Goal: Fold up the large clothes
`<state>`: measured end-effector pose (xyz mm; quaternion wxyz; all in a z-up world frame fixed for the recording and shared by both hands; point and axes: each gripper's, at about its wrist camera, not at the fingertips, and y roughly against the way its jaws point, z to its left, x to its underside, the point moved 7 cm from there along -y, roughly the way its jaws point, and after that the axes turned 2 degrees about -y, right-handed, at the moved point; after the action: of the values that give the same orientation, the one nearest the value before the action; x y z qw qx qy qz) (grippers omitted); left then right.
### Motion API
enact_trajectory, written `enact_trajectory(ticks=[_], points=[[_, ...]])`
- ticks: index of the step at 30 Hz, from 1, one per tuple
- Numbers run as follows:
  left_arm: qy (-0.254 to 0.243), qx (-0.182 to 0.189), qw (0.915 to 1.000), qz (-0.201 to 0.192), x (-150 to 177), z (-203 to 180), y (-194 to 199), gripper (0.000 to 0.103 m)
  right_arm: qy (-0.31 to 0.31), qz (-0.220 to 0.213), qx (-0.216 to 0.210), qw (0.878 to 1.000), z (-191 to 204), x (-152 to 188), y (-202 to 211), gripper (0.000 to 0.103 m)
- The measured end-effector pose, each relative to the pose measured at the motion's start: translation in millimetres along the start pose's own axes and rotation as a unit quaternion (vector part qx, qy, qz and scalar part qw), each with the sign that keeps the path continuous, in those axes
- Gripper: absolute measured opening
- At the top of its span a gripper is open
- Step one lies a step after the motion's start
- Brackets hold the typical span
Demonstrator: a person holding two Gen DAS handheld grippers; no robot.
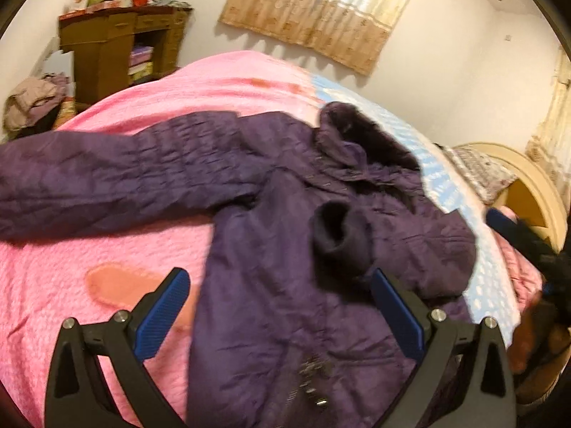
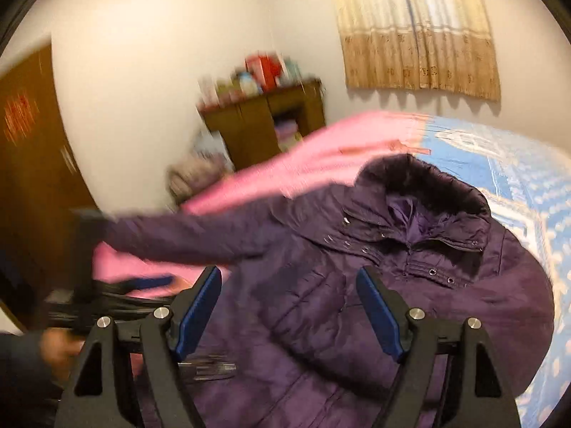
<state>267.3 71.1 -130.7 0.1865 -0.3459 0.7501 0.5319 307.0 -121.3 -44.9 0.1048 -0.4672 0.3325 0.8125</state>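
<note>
One purple padded coat (image 1: 285,192) lies front-up on the pink bedspread (image 1: 89,267). Judged by its quilting, it is bulky and soft, light for its size and probably slick, so it should slump rather than hold a crease. The seams, cuffs and hem look the surest places to pinch.

Going left to right from the left gripper (image 1: 282,306), whose jaws stand wide apart and empty: one sleeve (image 1: 107,174) stretches far out beyond the left jaw, the coat's body lies between and ahead of the jaws, and the other sleeve's cuff (image 1: 339,232) rests on the chest just ahead of the right jaw.

The right gripper (image 2: 289,303) is likewise spread and holds nothing; the chest lies between its jaws, and the fur-trimmed hood (image 2: 424,182) sits ahead, beyond the right jaw.

The count: one coat, two sleeves, one hood, two grippers.
</note>
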Motion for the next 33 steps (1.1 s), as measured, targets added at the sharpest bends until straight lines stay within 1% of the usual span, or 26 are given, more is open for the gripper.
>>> enact_trajectory(ticks=[1, 2, 3, 4, 5, 6, 7, 9, 10, 11, 12, 13, 14, 15, 16, 17, 20, 23, 24, 26, 27, 28, 29, 30, 31, 33], points=[[-0.004, 0.016, 0.9998, 0.004, -2, -7, -2, 0.102, -0.027, -0.018, -0.037, 0.999, -1, -5, 24, 0.083], [-0.008, 0.024, 0.9996, 0.012, -3, -13, -7, 0.102, -0.046, -0.022, -0.058, 0.997, -2, -7, 39, 0.091], [-0.01, 0.026, 0.9995, 0.015, -4, -17, -11, 0.102, -0.064, -0.022, -0.076, 0.995, -5, -8, 52, 0.094], [-0.016, 0.036, 0.9991, 0.018, -6, -25, -19, 0.102, -0.074, -0.022, -0.085, 0.993, -7, -8, 64, 0.095], [-0.022, 0.043, 0.9984, 0.027, -7, -29, -27, 0.1, -0.082, -0.024, -0.081, 0.993, -13, -6, 77, 0.095], [-0.024, 0.045, 0.9981, 0.035, -9, -32, -36, 0.094, -0.084, -0.025, -0.059, 0.994, -20, -2, 87, 0.095], [-0.024, 0.047, 0.9977, 0.043, -10, -35, -47, 0.092, -0.087, -0.026, -0.037, 0.995, -27, 2, 95, 0.095], [-0.019, 0.055, 0.9969, 0.053, -13, -40, -62, 0.081, -0.11, -0.022, 0.027, 0.993, -54, 23, 108, 0.095], [-0.015, 0.062, 0.9962, 0.061, -13, -43, -71, 0.081, -0.127, -0.015, 0.048, 0.991, -66, 36, 111, 0.095], [-0.012, 0.074, 0.9941, 0.078, -12, -48, -80, 0.078, -0.144, -0.009, 0.06, 0.988, -77, 49, 113, 0.095], [-0.006, 0.081, 0.9929, 0.088, -11, -51, -86, 0.07, -0.158, -0.006, 0.067, 0.985, -86, 59, 115, 0.095], [-0.002, 0.083, 0.9922, 0.093, -11, -54, -91, 0.07, -0.178, -0.002, 0.08, 0.981, -98, 73, 115, 0.095], [0.0, 0.088, 0.9915, 0.096, -10, -56, -95, 0.064, -0.194, 0.001, 0.09, 0.977, -108, 85, 116, 0.095], [0.004, 0.098, 0.9908, 0.093, -10, -58, -96, 0.043, -0.211, 0.002, 0.095, 0.973, -116, 96, 116, 0.095], [0.006, 0.111, 0.9912, 0.073, -13, -60, -90, 0.03, -0.233, 0.002, 0.094, 0.968, -125, 107, 116, 0.095], [0.002, 0.117, 0.9916, 0.055, -16, -61, -83, 0.025, -0.256, 0.002, 0.094, 0.962, -134, 117, 115, 0.095], [-0.029, 0.127, 0.9914, 0.01, -24, -69, -57, 0.019, -0.295, -0.004, 0.101, 0.95, -155, 132, 115, 0.095], [-0.071, 0.121, 0.9883, -0.06, -31, -73, -18, 0.019, -0.319, -0.005, 0.114, 0.941, -166, 141, 111, 0.095], [-0.089, 0.116, 0.9851, -0.092, -34, -74, -4, 0.019, -0.323, -0.006, 0.118, 0.939, -169, 143, 110, 0.095], [-0.149, 0.094, 0.9715, -0.159, -36, -83, 25, 0.019, -0.33, -0.005, 0.118, 0.937, -172, 148, 107, 0.095], [-0.172, 0.086, 0.9652, -0.178, -33, -86, 31, 0.019, -0.331, -0.002, 0.118, 0.936, -173, 149, 108, 0.095], [-0.196, 0.079, 0.9602, -0.182, -28, -89, 31, 0.019, -0.334, 0.0, 0.118, 0.935, -173, 151, 106, 0.095], [-0.213, 0.067, 0.9607, -0.165, -22, -88, 23, 0.019, -0.334, 0.002, 0.118, 0.935, -173, 152, 106, 0.095], [-0.225, 0.052, 0.9634, -0.136, -13, -85, 8, 0.019, -0.334, 0.003, 0.118, 0.935, -175, 151, 105, 0.095], [-0.232, 0.041, 0.9672, -0.096, 0, -79, -13, 0.019, -0.332, 0.003, 0.12, 0.936, -175, 150, 106, 0.095], [-0.236, 0.002, 0.9714, -0.029, 19, -61, -41, 0.02, -0.319, 0.004, 0.127, 0.939, -173, 146, 108, 0.095]])
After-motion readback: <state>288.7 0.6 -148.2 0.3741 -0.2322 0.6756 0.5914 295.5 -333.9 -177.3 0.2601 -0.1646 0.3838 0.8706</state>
